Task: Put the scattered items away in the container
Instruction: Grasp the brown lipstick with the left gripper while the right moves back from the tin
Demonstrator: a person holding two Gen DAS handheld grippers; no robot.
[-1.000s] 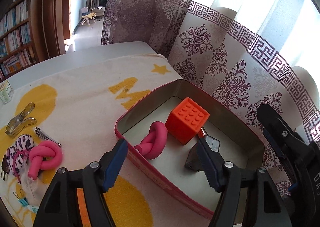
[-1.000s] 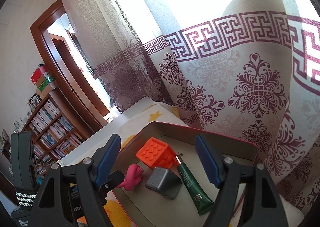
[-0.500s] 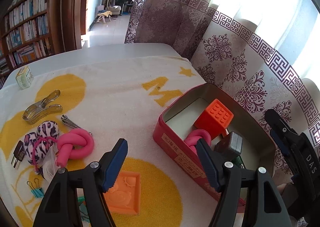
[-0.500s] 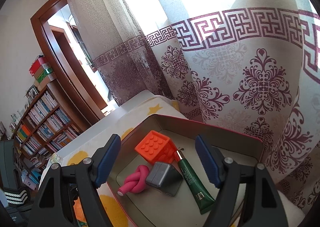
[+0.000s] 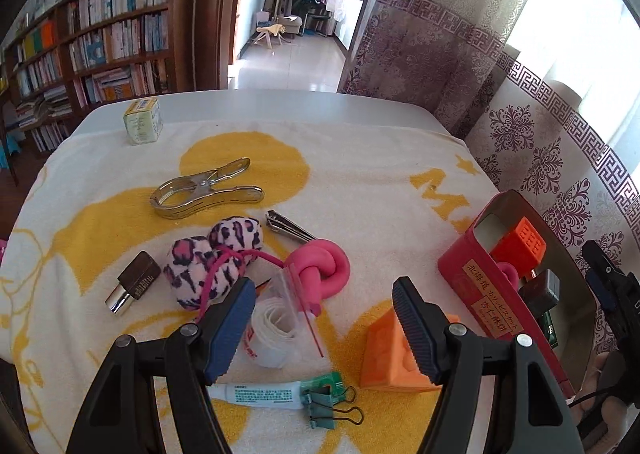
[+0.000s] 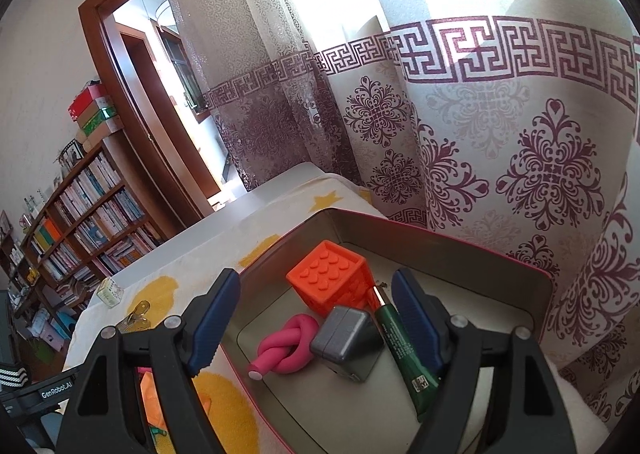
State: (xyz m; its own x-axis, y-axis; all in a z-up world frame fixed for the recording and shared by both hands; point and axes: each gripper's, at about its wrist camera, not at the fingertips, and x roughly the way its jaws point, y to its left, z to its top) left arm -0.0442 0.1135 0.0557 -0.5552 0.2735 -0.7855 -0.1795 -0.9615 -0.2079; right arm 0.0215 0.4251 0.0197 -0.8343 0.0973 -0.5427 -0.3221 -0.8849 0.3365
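Note:
The red tin (image 5: 489, 286) stands at the table's right edge; in the right wrist view its wall (image 6: 440, 242) encloses an orange studded cube (image 6: 326, 280), a pink knot (image 6: 286, 350), a grey block (image 6: 346, 338) and a green tube (image 6: 404, 350). My left gripper (image 5: 324, 328) is open and empty above scattered items: a second pink knot (image 5: 320, 268), a plastic bag with white tape (image 5: 280, 318), a leopard hair tie (image 5: 212, 258) and an orange block (image 5: 390, 354). My right gripper (image 6: 316, 326) is open and empty over the tin.
On the yellow-patterned towel (image 5: 360, 182) also lie a metal clamp (image 5: 204, 192), nail clippers (image 5: 286, 226), a small adapter (image 5: 134, 286), a glue tube (image 5: 260, 394), green binder clips (image 5: 330, 402) and a small box (image 5: 142, 126). Curtains (image 6: 480, 134) hang right behind the tin.
My left gripper has swung left away from the tin and now faces the scattered items on the towel. The right gripper has stayed over the tin, shifting only slightly.

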